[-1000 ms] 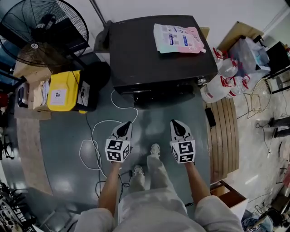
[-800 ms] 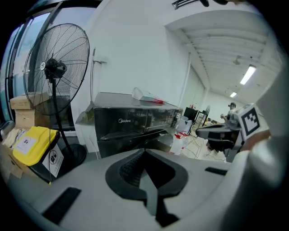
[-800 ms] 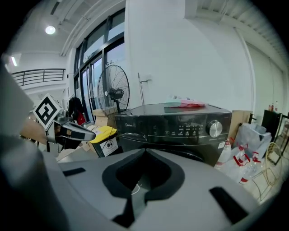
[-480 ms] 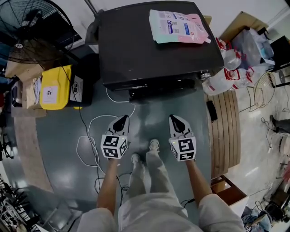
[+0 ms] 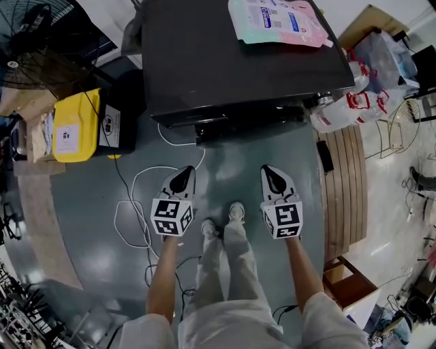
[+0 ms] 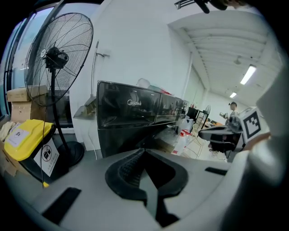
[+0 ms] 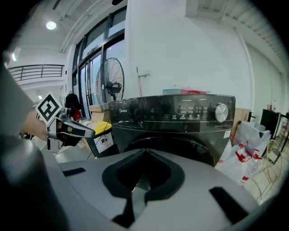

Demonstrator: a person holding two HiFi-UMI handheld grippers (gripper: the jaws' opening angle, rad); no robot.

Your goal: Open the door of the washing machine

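Note:
The black front-loading washing machine (image 5: 231,61) stands ahead of me; its round dark door (image 7: 180,149) below the control panel looks closed. In the left gripper view the washing machine (image 6: 131,122) shows from its left corner. My left gripper (image 5: 182,176) and right gripper (image 5: 271,174) hang side by side over the grey floor, a short way in front of the machine, touching nothing. Each points at the machine's front. The left gripper (image 6: 144,153) and the right gripper (image 7: 144,151) have their jaws together with nothing between them.
A pink and blue pouch (image 5: 279,20) lies on the machine's top. A standing fan (image 5: 34,41) and a yellow bin (image 5: 71,126) are at the left, a white cable (image 5: 136,204) loops on the floor, and plastic bottles (image 5: 340,112) and a wooden pallet (image 5: 344,184) are at the right.
The head view has closed in on the washing machine, which now fills more of the top. Both grippers have sunk with the person and stay shut, side by side.

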